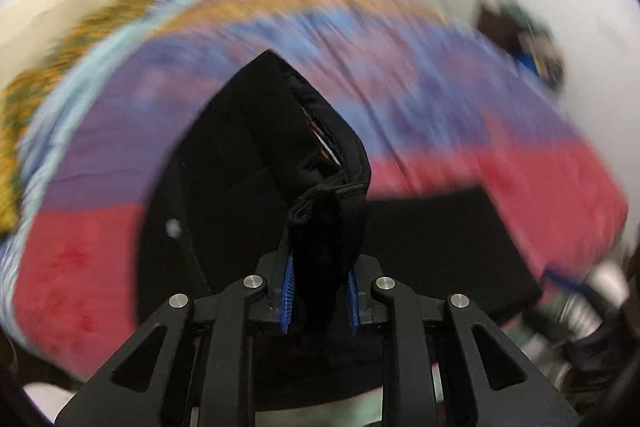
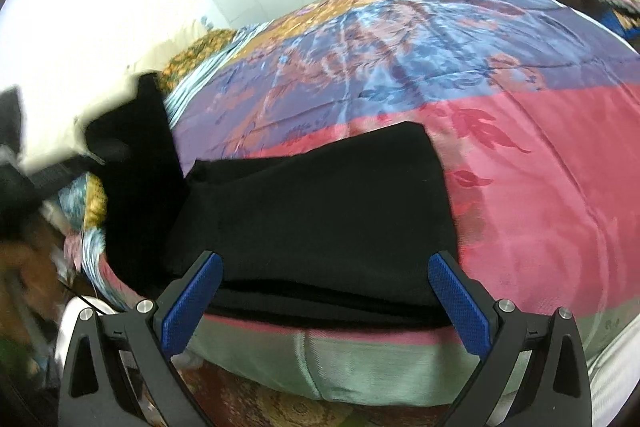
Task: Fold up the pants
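Black cloth pants lie partly folded on the pink-and-blue floral quilted bed, one end pinched tight in the left tongs and lifted—probably for folding over—while the right tongs hover wide open, empty.

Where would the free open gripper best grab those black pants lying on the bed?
Probably the near edge of the black pants, where the layers stack into a thick fold at the bedspread's front. The right gripper already faces that edge with its jaws open on either side of it, so coming straight in from the front looks easiest. The left gripper is already clamping a raised end.
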A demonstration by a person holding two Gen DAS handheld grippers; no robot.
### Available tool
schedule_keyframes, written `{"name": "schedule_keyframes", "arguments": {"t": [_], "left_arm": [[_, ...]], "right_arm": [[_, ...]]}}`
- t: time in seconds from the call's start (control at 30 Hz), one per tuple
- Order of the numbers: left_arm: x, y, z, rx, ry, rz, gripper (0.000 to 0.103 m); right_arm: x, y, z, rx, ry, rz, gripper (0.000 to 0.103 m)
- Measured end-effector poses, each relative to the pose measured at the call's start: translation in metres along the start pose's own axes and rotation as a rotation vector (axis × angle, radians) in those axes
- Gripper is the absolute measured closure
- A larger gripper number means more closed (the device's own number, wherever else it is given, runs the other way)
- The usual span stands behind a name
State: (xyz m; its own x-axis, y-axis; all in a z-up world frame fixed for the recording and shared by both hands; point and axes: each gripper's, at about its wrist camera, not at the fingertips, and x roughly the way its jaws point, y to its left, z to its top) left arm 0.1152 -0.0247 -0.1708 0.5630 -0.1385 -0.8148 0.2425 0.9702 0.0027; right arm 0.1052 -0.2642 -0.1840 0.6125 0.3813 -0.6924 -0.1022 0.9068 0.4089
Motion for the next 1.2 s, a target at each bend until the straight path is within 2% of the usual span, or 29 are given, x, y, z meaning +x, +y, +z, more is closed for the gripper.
{"name": "schedule_keyframes", "arguments": {"t": [0.07,0.1,0.13,0.17,0.2,0.27,0.33,0.4,0.5,0.53,0.6,0.63,0.67,0.73,0.8,0.87,0.97,1.0,1.07,1.1,1.13,1.17,1.2], "left_arm": [[0.029,-0.03,-0.013,0.126,0.084,0.007,0.063],[0.033,-0.044,-0.021,0.181,0.108,0.032,0.061],[0.032,-0.054,-0.027,0.241,0.105,0.077,0.06],[0.023,-0.058,-0.029,0.259,0.087,0.084,0.056],[0.011,-0.058,-0.03,0.258,0.071,0.058,0.054],[-0.019,-0.041,-0.028,0.202,0.049,-0.044,0.035],[-0.056,-0.011,-0.026,0.114,-0.005,-0.114,0.029],[-0.079,0.014,-0.019,0.034,-0.059,-0.122,0.028],[-0.083,0.074,-0.016,-0.136,-0.117,-0.04,0.028],[-0.07,0.088,-0.017,-0.172,-0.106,-0.003,0.03],[-0.038,0.107,-0.025,-0.211,-0.052,0.05,0.048],[-0.012,0.112,-0.032,-0.224,0.018,0.054,0.066],[0.011,0.114,-0.038,-0.246,0.083,0.021,0.077],[0.03,0.104,-0.045,-0.262,0.089,-0.025,0.078],[0.034,0.086,-0.045,-0.21,0.058,-0.028,0.082],[0.039,0.074,-0.041,-0.17,0.056,-0.035,0.091],[0.038,0.078,-0.042,-0.182,0.055,-0.051,0.091],[0.04,0.079,-0.043,-0.19,0.054,-0.058,0.091],[0.04,0.082,-0.045,-0.194,0.048,-0.062,0.091],[0.036,0.084,-0.047,-0.192,0.048,-0.057,0.09],[0.034,0.085,-0.048,-0.189,0.049,-0.05,0.09],[0.03,0.086,-0.048,-0.189,0.056,-0.048,0.09],[0.024,0.09,-0.049,-0.196,0.064,-0.048,0.089]], "right_arm": [[-0.005,-0.006,0.002,0.023,-0.016,0.0,0.001],[-0.007,-0.008,0.003,0.034,-0.024,0.002,0.001],[-0.01,-0.011,0.004,0.048,-0.034,0.005,0.001],[-0.015,-0.016,0.008,0.068,-0.049,0.005,0.001],[-0.018,-0.019,0.01,0.08,-0.059,0.004,0.001],[-0.027,-0.027,0.021,0.106,-0.085,0.014,0.001],[-0.028,-0.03,0.035,0.115,-0.083,0.037,0.001],[-0.023,-0.028,0.057,0.117,-0.064,0.096,0.001],[0.003,-0.013,0.084,0.103,0.037,0.25,0.001],[0.02,-0.007,0.091,0.105,0.099,0.325,0.001],[0.056,0.001,0.097,0.12,0.223,0.42,0.001],[0.073,0.003,0.097,0.121,0.269,0.423,0.001],[0.087,0.006,0.095,0.113,0.309,0.418,0.003],[0.115,0.01,0.092,0.09,0.401,0.417,0.011],[0.141,0.011,0.085,0.082,0.496,0.396,0.012],[0.155,0.013,0.08,0.061,0.53,0.366,0.014],[0.167,0.019,0.078,0.06,0.553,0.409,0.016],[0.171,0.022,0.078,0.071,0.568,0.438,0.02],[0.176,0.031,0.076,0.038,0.582,0.427,0.028],[0.177,0.036,0.074,0.003,0.587,0.412,0.041],[0.176,0.044,0.072,-0.062,0.582,0.36,0.059],[0.172,0.049,0.072,-0.109,0.57,0.316,0.069],[0.167,0.052,0.074,-0.127,0.559,0.313,0.077]]}}
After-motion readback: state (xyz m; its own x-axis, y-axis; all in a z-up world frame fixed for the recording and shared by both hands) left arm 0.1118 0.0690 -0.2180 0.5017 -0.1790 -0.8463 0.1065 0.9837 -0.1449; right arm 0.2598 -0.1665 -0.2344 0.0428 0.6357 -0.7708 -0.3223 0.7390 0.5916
